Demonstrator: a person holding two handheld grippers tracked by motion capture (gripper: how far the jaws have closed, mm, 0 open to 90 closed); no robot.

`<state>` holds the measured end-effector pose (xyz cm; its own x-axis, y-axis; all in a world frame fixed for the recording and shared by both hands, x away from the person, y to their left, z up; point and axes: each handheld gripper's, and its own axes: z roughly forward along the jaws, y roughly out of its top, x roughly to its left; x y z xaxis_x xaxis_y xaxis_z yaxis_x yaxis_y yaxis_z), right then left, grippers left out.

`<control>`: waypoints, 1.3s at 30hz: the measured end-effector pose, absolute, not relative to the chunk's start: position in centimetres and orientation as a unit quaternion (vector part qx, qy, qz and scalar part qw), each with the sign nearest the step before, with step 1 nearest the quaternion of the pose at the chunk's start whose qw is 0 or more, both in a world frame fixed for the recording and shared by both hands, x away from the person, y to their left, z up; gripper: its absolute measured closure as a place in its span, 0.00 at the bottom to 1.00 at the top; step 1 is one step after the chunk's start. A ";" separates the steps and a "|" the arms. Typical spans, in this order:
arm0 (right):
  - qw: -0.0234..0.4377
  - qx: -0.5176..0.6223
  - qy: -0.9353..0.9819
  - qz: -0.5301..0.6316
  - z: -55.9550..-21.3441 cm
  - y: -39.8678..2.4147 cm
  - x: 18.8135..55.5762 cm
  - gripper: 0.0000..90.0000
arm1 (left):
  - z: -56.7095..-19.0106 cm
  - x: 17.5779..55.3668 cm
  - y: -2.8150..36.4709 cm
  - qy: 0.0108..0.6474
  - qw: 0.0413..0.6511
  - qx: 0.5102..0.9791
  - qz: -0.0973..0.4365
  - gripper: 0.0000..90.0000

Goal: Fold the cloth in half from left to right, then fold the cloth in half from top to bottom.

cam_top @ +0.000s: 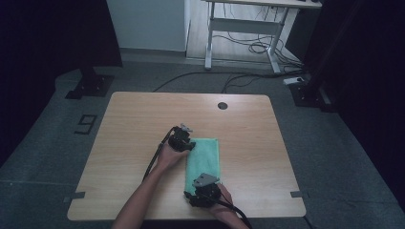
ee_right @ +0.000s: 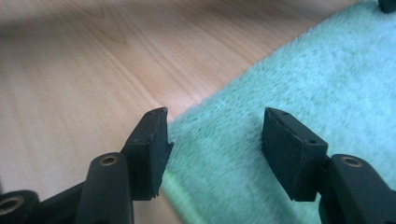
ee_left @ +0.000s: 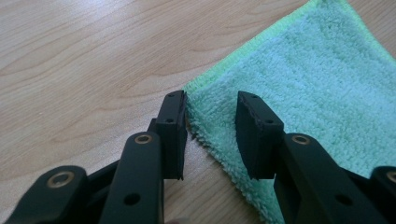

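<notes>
Here, in the high view, a green towel (cam_top: 203, 160) lies folded into a long strip on the wooden table (cam_top: 133, 119), a little toward the person's side of the middle. The left gripper (cam_top: 184, 138) sits at the towel's far left corner, held by the left hand (cam_top: 169, 155). The right gripper (cam_top: 203, 193) rests at the towel's near end, with the right hand (cam_top: 224, 200) behind it. A dark round hole (cam_top: 222, 105) marks the table near its far edge.

In the left gripper view, the left gripper (ee_left: 210, 130) has its jaws apart, straddling a corner of the towel (ee_left: 303, 84). One pad stands at the towel's fringed edge, the other over the pile; neither visibly pinches the cloth.

In the right gripper view, the right gripper (ee_right: 215, 149) also stands released, jaws wide. One jaw stands at the towel's (ee_right: 280, 79) edge, by the bare wood, the other over the cloth, and nothing is clamped between them.
</notes>
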<state>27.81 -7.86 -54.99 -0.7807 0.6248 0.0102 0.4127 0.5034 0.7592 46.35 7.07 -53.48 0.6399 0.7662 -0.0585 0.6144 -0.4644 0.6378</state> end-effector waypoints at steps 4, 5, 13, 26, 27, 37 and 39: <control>0.125 0.308 0.850 0.408 -55.1 -8.2 27.7 0.46 | -53.5 46.3 7.0 0.409 0.317 0.847 0.123 0.70; 0.117 0.315 0.848 0.411 -55.1 -8.3 27.9 0.45 | -53.4 46.3 7.0 0.409 0.316 0.847 0.125 0.68; 0.124 0.350 0.808 0.457 -52.3 -11.6 30.6 0.44 | -51.0 45.3 8.4 0.400 0.359 0.833 0.130 0.62; 0.139 0.392 0.785 0.460 -51.7 -14.6 36.3 0.45 | -50.4 44.6 10.8 0.414 0.382 0.817 0.120 0.55; 0.139 0.395 0.784 0.459 -51.8 -14.7 36.7 0.45 | -50.5 44.7 10.8 0.415 0.381 0.817 0.121 0.55; 0.144 0.421 0.778 0.444 -52.5 -15.7 40.4 0.47 | -51.8 46.1 10.3 0.435 0.375 0.811 0.112 0.58; 0.143 0.428 0.778 0.437 -52.7 -15.8 41.1 0.47 | -52.0 46.3 10.1 0.434 0.373 0.812 0.114 0.58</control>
